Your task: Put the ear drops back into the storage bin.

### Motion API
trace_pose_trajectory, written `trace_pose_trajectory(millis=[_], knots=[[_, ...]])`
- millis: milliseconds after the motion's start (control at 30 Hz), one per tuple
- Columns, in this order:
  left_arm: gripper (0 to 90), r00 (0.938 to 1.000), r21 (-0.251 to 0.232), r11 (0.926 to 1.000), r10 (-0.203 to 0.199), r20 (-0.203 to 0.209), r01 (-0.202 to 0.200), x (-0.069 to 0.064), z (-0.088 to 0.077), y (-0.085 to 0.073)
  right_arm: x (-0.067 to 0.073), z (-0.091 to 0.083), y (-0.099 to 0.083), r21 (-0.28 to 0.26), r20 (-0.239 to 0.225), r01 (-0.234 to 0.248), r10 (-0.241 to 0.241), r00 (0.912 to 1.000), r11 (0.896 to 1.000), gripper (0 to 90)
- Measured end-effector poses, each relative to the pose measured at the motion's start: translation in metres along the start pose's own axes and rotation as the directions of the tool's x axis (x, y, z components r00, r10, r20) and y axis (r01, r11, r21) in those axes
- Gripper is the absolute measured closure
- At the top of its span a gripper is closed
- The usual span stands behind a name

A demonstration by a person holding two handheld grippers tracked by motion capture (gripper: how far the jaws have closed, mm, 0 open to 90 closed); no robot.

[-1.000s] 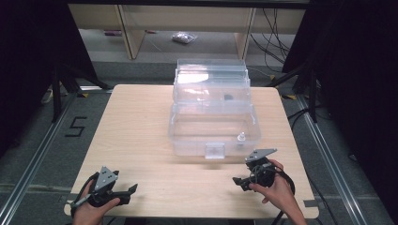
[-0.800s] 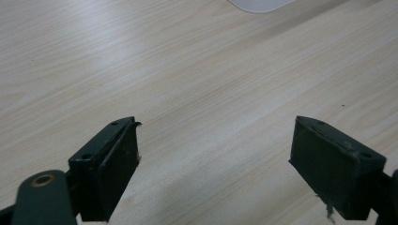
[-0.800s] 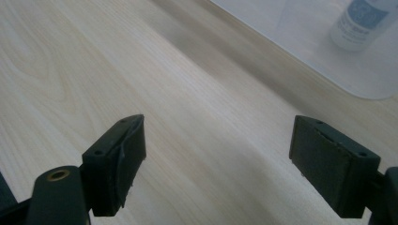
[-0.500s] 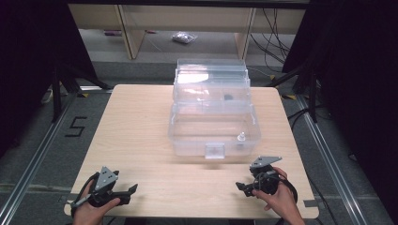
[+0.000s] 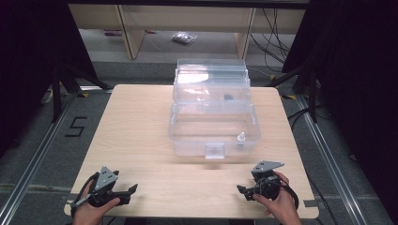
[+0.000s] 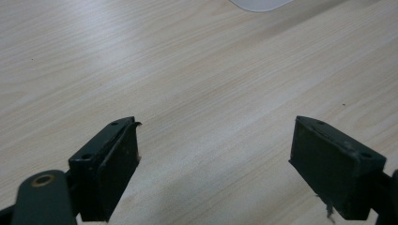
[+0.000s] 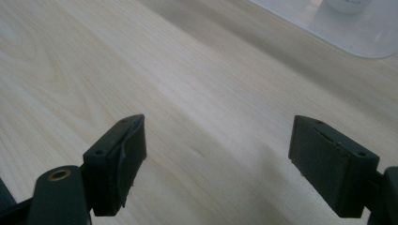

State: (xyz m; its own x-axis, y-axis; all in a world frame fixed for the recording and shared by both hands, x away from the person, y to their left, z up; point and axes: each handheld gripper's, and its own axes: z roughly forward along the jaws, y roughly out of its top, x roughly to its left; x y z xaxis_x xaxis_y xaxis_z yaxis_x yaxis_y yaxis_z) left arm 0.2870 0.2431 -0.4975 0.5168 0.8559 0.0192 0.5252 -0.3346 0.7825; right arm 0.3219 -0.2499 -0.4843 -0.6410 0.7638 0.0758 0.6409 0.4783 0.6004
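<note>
A clear plastic box (image 5: 213,129) with its lid raised stands in the middle of the wooden table (image 5: 141,122). A small white bottle-like item (image 5: 241,137) stands inside it at the front right, and a small dark object (image 5: 228,97) lies farther back. My left gripper (image 5: 130,193) rests at the front left edge, open, pointing right. Its jaws stand wide apart over bare wood in the left gripper view (image 6: 216,136). My right gripper (image 5: 242,192) sits at the front right, open, pointing left, with nothing between its fingers (image 7: 218,136). The box corner (image 7: 347,35) lies ahead of it.
A latch tab (image 5: 215,151) sticks out from the box's front wall. Shelving (image 5: 187,18) and a small bag (image 5: 184,37) lie on the floor beyond the table. Dark stands and cables flank both sides. Bare wood stretches between the two grippers.
My right gripper has drawn back from the box toward the table's front edge. The left gripper has stayed still.
</note>
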Motion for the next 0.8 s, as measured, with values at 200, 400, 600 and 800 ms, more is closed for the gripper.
trace_pose_trajectory(millis=[200, 400, 600, 800], knots=[[15.1, 1.0000, 0.001, 1.0000, -0.005, 0.006, 0.005, -0.001, 0.001, 0.000, 0.001, -0.002, -0.008, -0.014, 0.004, 0.015, -0.015, 0.9999, 1.000, 19.9], [15.1, 1.0000, -0.007, 0.9999, -0.008, 0.006, 0.008, -0.001, 0.001, 0.000, 0.001, -0.002, -0.013, -0.038, 0.010, 0.020, -0.020, 0.9998, 0.999, 19.8], [15.1, 1.0000, -0.009, 0.9999, -0.009, 0.000, 0.009, -0.001, 0.001, 0.000, 0.000, -0.005, -0.013, -0.023, 0.015, -0.005, 0.005, 0.9999, 1.000, 20.2], [15.1, 1.0000, -0.008, 0.9999, -0.006, 0.005, 0.006, -0.001, 0.001, 0.000, -0.001, -0.006, -0.013, -0.019, 0.016, -0.018, 0.018, 0.9997, 1.000, 20.2]])
